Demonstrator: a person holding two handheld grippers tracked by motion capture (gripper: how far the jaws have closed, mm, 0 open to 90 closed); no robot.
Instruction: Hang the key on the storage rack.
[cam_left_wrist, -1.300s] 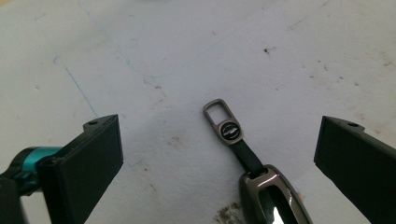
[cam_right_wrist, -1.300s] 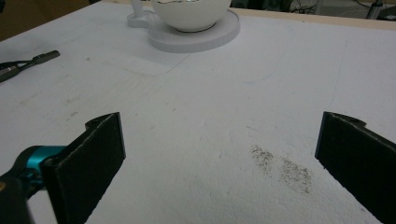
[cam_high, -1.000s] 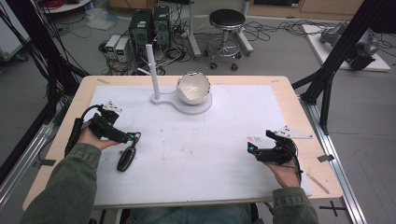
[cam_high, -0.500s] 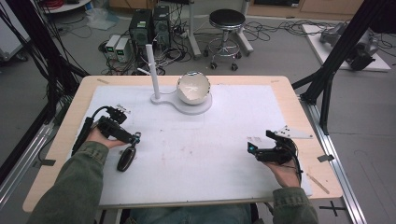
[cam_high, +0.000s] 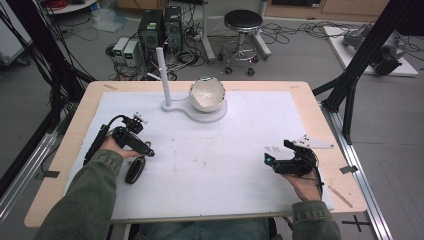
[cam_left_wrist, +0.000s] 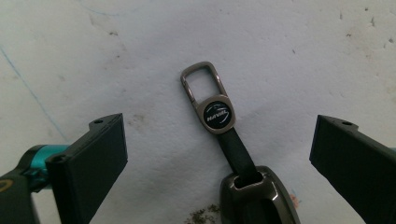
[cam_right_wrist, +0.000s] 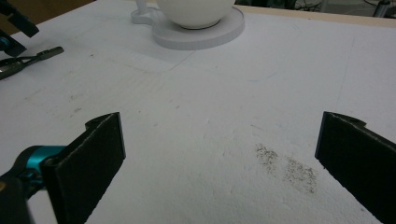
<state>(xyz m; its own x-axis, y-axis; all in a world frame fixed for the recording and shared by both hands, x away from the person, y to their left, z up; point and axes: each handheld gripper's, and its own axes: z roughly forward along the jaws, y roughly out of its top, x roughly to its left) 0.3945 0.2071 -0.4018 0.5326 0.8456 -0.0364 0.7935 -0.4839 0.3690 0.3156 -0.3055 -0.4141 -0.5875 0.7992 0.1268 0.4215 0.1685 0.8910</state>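
White table (cam_high: 240, 165), key fob (cam_left_wrist: 243, 163) between jaws

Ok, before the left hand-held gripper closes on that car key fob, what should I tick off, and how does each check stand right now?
1. Left hand-held gripper open: ok, jaws stand wide apart.
2. Key fob between the jaws: ok, with strap and metal clip pointing ahead.
3. Fob centred: not ok, it sits nearer the right jaw.
4. Jaws low enough to close on the fob: cannot tell.
5. Right hand-held gripper out of the way: ok, open, far across the white mat.
6. Bowl on its white stand clear of the grasp: ok, near the far edge.
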